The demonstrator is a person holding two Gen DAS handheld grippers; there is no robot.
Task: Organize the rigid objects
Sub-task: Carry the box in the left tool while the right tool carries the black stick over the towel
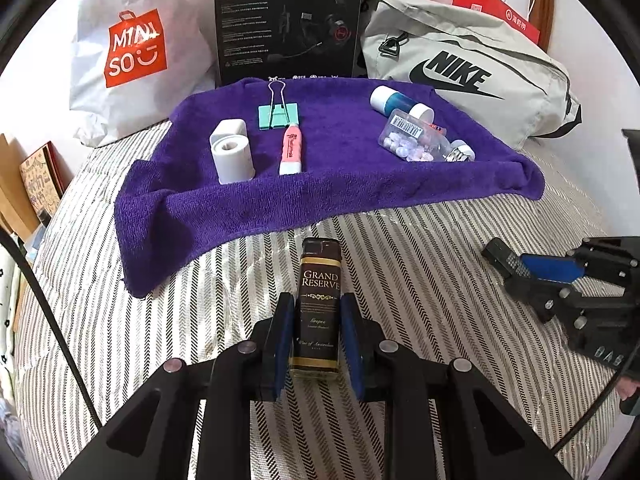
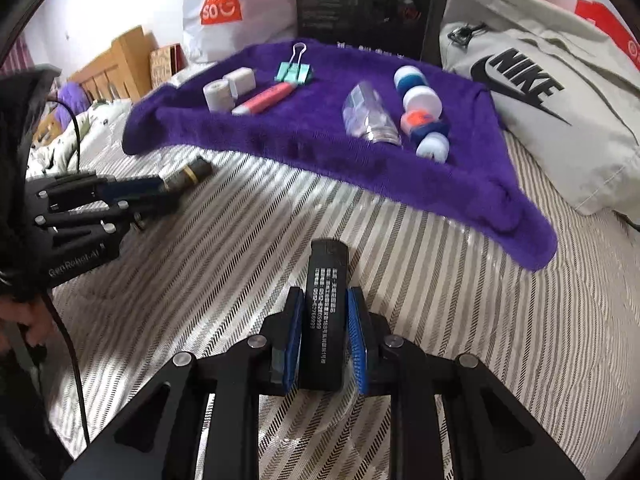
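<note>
My left gripper is shut on a dark brown "Grand Reserve" lighter, held over the striped bedcover short of the purple towel. My right gripper is shut on a black lighter with white print, also over the bedcover. On the towel lie a white tape holder, a mint binder clip, a pink correction pen, a clear bead box and a blue-and-white bottle. Each gripper shows in the other's view: the right one, the left one.
Behind the towel stand a white Miniso bag, a black headset box and a grey Nike bag. A wooden bed frame and cardboard sit at the left. A black cable hangs by the left gripper.
</note>
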